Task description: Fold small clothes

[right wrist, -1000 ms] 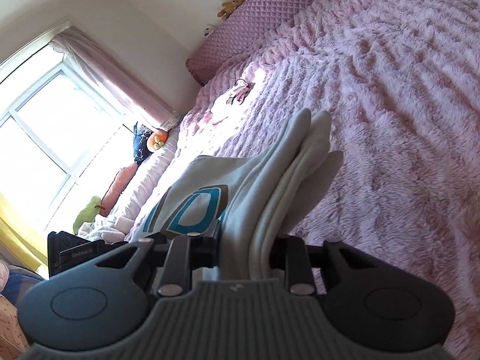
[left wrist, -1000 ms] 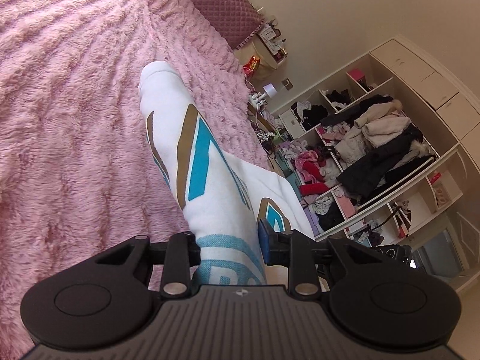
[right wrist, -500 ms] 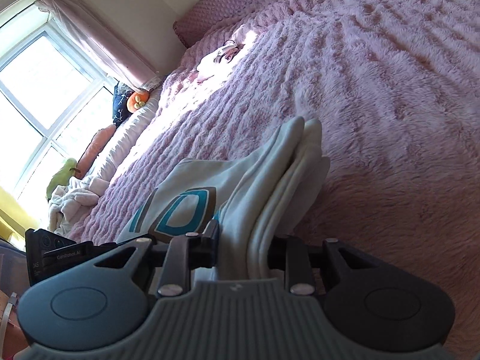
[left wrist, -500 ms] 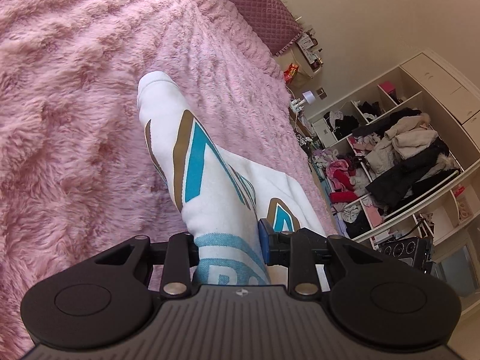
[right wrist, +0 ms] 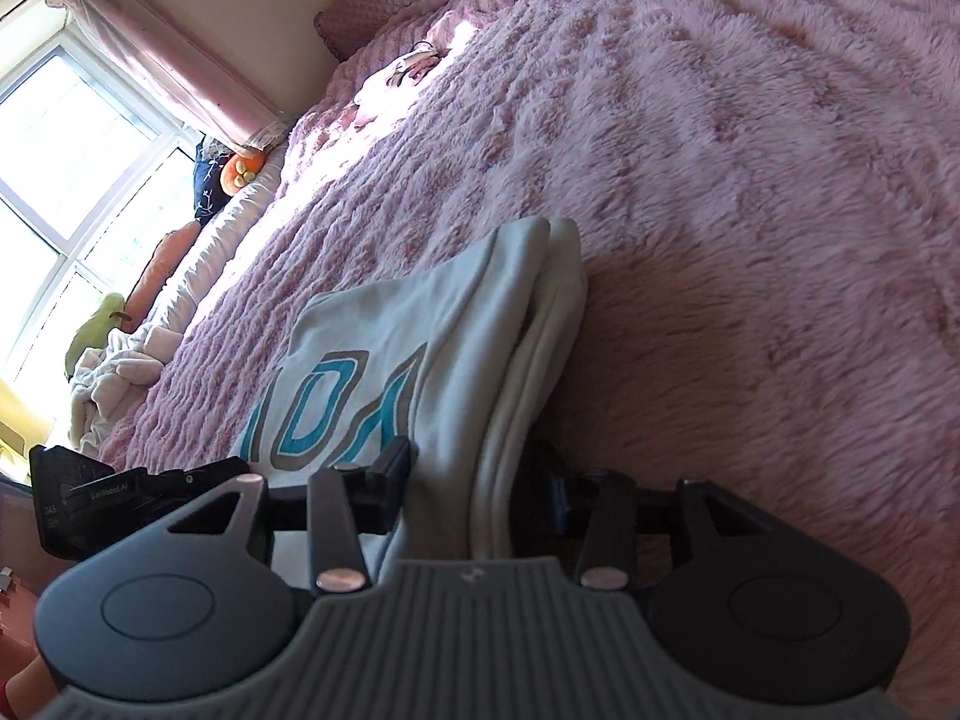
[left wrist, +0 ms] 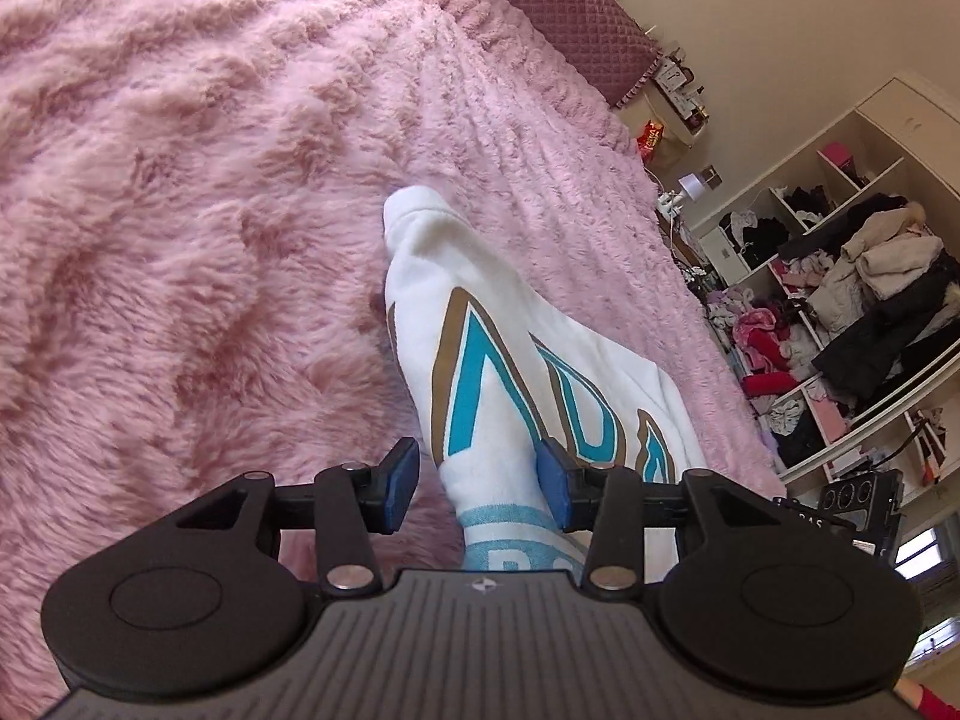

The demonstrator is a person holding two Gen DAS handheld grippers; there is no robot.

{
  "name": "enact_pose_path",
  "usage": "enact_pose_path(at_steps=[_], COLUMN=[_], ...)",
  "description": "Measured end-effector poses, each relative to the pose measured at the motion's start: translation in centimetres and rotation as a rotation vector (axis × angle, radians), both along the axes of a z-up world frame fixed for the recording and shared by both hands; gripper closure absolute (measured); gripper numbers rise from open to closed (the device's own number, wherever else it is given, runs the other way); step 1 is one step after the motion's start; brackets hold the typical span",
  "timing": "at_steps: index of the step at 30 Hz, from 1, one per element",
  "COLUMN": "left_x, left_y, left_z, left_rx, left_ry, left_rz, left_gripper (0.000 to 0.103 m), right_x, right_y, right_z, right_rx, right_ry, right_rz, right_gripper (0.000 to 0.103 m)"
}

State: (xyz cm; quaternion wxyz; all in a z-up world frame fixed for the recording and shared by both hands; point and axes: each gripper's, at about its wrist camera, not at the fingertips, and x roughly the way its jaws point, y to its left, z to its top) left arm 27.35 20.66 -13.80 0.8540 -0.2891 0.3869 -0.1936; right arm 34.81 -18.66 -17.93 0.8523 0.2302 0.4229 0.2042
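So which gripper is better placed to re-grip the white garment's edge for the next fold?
Left, marginally. The left gripper, just opened, straddles one thin fold of the white garment; the right gripper faces a thicker stacked edge on the pink blanket.

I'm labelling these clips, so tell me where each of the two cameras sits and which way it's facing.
Left wrist: sits on the left hand-held gripper, looks down along its fingers over the white garment and pink bedspread toward open shelves; its jaws have just been opening, with the cloth between them.
Right wrist: sits on the right hand-held gripper, looks over the same garment toward the window; its jaws have also just been opening around the folded edge.
Shared: garment, bedspread; each view shows the other gripper at its edge.
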Motion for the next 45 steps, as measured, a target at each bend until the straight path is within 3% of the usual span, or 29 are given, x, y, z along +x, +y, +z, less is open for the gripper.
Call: enact_pose_path(at_steps=[4,7,9,11,14,23,29,35,38,41,45], left_x=[-0.1,1.8,3.2,4.5,6.0,8.3,8.1,5.4,1.2,-3.4,-7.0], left_y=[0.3,-0.9,-2.1,-3.2,-4.6,-4.6,-5.1,-6.0,-6.5,-7.2,-7.5], left_z=[4.0,5.1,4.9,4.4,3.3,-0.3,0.7,4.6,6.7,7.5,6.4], left_rx=[0.072,0.068,0.051,0.068,0.158,0.174,0.209,0.252,0.250,0.270,0.226], left_ry=[-0.116,-0.159,-0.157,-0.150,-0.149,-0.046,-0.053,-0.108,-0.148,-0.166,-0.125], left_rz=[0.030,0.015,0.000,-0.006,0.004,0.007,0.006,-0.006,0.005,0.034,0.051], left_gripper=[0.049,0.044,0.044,0.044,0.044,0.045,0.045,0.044,0.044,0.039,0.039], right_x=[-0.4,-0.1,0.9,2.0,3.9,7.6,7.0,1.8,-1.9,-5.5,-8.9], right_y=[1.4,2.3,3.2,4.1,4.9,3.6,3.3,4.2,4.8,5.6,6.3], right_z=[3.6,5.7,6.4,6.3,5.5,1.4,1.4,5.6,7.0,7.0,5.5], right_rx=[-0.170,-0.209,-0.201,-0.198,-0.214,-0.226,-0.196,-0.141,-0.132,-0.175,-0.225], right_ry=[-0.172,-0.290,-0.317,-0.324,-0.307,-0.204,-0.193,-0.283,-0.313,-0.339,-0.356], right_rz=[0.000,-0.007,0.020,0.039,0.050,0.012,-0.030,0.005,0.032,0.055,0.061], right_gripper=[0.061,0.061,0.062,0.062,0.062,0.063,0.062,0.062,0.062,0.061,0.061])
